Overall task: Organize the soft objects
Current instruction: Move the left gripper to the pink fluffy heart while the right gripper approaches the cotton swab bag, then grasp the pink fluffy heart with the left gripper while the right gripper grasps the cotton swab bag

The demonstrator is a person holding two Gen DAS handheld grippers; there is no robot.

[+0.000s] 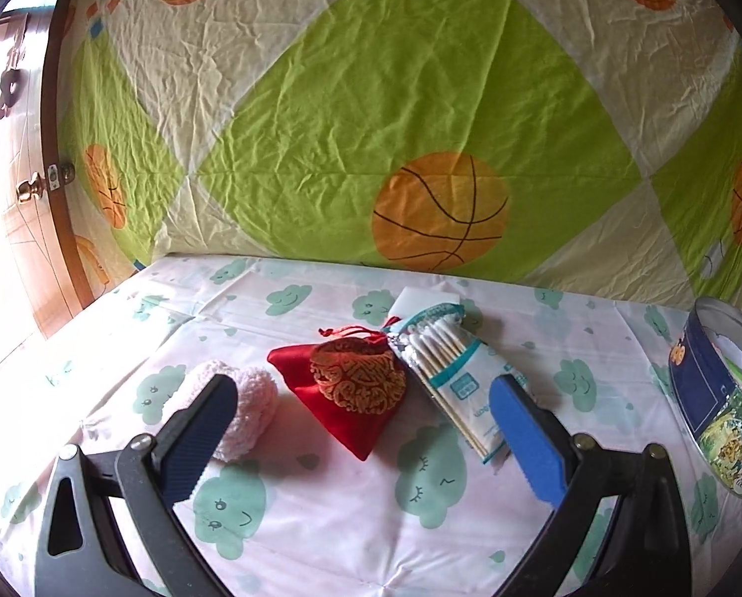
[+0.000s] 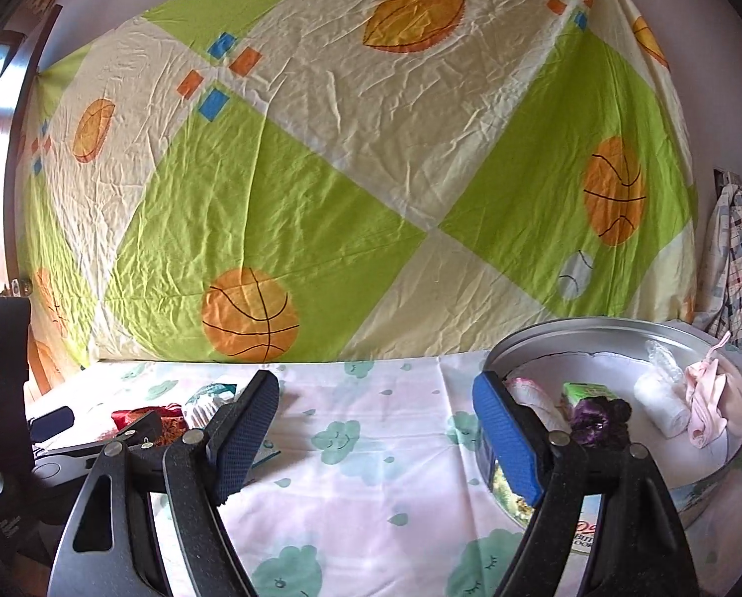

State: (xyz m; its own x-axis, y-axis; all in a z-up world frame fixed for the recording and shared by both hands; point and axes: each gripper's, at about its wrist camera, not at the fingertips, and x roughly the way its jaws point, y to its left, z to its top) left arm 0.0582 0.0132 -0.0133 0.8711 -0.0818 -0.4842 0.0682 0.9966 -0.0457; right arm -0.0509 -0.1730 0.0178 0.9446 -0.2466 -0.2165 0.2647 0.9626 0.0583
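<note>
left gripper - wide open, empty, over red pouch | right gripper - wide open, empty

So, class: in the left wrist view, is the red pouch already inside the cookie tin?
No: the red pouch lies on the bedsheet between the pink knitted item and the cotton swab pack, apart from the cookie tin.

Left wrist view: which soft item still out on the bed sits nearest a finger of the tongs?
The fluffy pink knit piece: it lies right behind the left finger, partly hidden by it. The red pouch lies farther right.
</note>
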